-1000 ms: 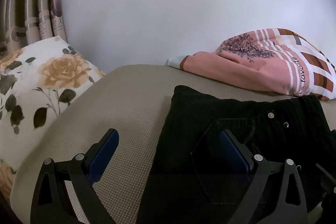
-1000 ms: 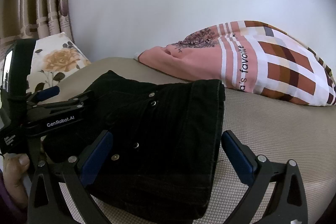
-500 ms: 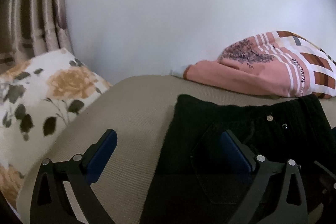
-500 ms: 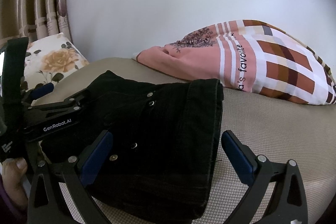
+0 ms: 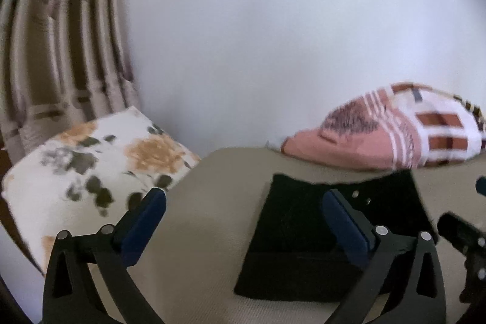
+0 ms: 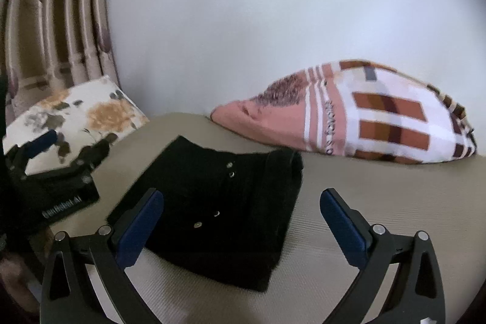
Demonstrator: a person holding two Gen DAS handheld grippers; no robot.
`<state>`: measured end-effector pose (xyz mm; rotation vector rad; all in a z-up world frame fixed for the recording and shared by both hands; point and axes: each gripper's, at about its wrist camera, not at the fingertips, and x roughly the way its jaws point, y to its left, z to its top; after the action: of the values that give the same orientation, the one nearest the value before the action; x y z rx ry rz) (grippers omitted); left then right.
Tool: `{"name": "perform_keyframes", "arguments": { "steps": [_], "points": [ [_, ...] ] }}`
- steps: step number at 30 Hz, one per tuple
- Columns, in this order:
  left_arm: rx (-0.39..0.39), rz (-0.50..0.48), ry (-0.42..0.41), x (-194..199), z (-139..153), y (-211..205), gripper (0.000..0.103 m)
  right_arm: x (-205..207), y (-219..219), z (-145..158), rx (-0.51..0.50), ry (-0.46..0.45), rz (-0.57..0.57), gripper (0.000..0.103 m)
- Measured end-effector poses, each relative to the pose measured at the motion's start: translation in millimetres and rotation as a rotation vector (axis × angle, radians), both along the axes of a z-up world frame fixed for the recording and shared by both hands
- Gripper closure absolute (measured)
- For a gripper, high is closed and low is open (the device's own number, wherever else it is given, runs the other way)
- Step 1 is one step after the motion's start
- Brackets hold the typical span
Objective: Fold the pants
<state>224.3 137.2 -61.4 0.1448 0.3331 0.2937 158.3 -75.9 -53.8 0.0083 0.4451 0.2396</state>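
Left wrist view shows my left gripper spread wide above the bed, its jaws having just been opening, with nothing between them. Its left finger hangs over bare beige bed cover; its right finger stands in front of the folded black pants, so the bundle lies ahead and to the right of the gap, not inside it. No pad presses on the cloth. At the right edge of this view a black part of my right gripper shows, beside the pants.

From the right wrist camera, my right gripper is also released, jaws wide apart and holding nothing. The pants lie as a compact folded stack on the bed, small metal studs showing on top. The stack sits ahead and toward the left half of the gap: my left finger overlaps its near left corner in the picture, while my right finger is over bare bed, clear of the cloth. I cannot tell whether that left finger touches the fabric.

My left gripper appears at the left of this view, left of the pants. Behind the pants a pink and checked pillow lies against the white wall; a flowered pillow sits at the left, below the striped curtain.
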Motion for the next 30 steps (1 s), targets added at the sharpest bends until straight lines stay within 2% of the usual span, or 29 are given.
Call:
{"name": "perform_keyframes", "arguments": {
  "steps": [2, 5, 8, 10, 12, 15, 22, 30],
  "points": [
    [0.012, 0.017, -0.048, -21.2, 18.0, -5.3, 0.000, -17.2, -5.9, 11.4, 0.011, -0.027, -0.002, 0.001],
    [-0.022, -0.028, -0.110, -53.7, 46.8, -8.9, 0.000, -42.0, -15.3, 27.8, 0.028, -0.063, -0.004, 0.001],
    [-0.014, -0.009, -0.153, -79.9, 75.7, -16.9, 0.000, -61.7, -26.0, 41.9, 0.058, -0.081, -0.013, 0.000],
    [0.002, -0.013, -0.158, -90.8, 89.7, -23.8, 0.000, -70.7, -32.0, 50.2, 0.078, -0.090, -0.016, 0.000],
    [0.017, -0.048, -0.127, -97.1, 101.2, -31.8, 0.000, -82.0, -35.4, 59.5, 0.091, -0.107, -0.015, 0.000],
    [-0.018, -0.139, -0.089, -106.2, 109.5, -38.3, 0.000, -94.2, -35.8, 69.9, 0.089, -0.123, -0.011, 0.000],
    [-0.015, -0.189, -0.074, -125.6, 115.4, -48.1, 0.000, -120.5, -33.8, 84.9, 0.073, -0.160, -0.005, 0.000],
    [-0.076, -0.247, -0.064, -140.7, 120.1, -42.1, 0.000, -133.5, -35.1, 91.5, 0.074, -0.166, -0.016, 0.000]
  ]
}}
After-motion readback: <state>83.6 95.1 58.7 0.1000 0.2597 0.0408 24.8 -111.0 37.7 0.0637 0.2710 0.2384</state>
